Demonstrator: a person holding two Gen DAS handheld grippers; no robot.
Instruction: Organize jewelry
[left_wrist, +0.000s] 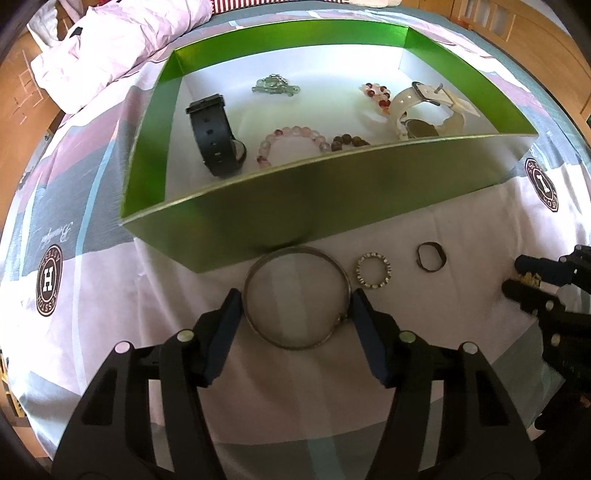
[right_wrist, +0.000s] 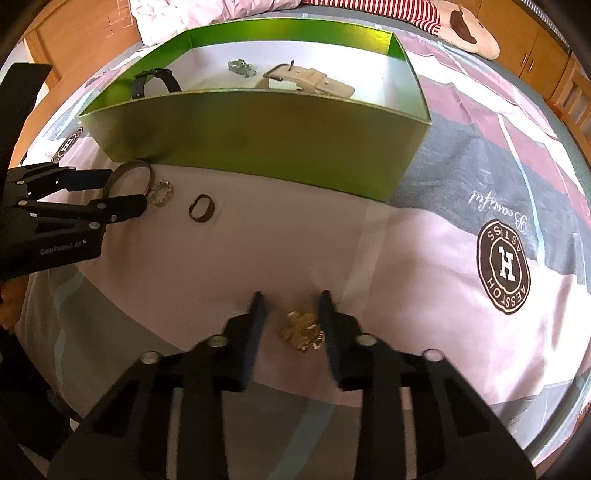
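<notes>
Bed (left_wrist: 424, 229): box (left_wrist: 295, 206), bangle (left_wrist: 258, 325), rings (left_wrist: 373, 271).

The green box (left_wrist: 295, 206) walls off the bed (left_wrist: 280, 398) just ahead of both tongs. Bare sheet lies between the dark ring (right_wrist: 201, 208) and the gold piece (right_wrist: 303, 330); the box's top is open.

A home bedroom: a bed (right_wrist: 461, 177) spread with a patterned sheet, a crumpled duvet (left_wrist: 122, 48) and a plush toy (right_wrist: 469, 31) lying beyond the claws, and wooden cabinets (right_wrist: 532, 55) standing along the room's far edges.
</notes>
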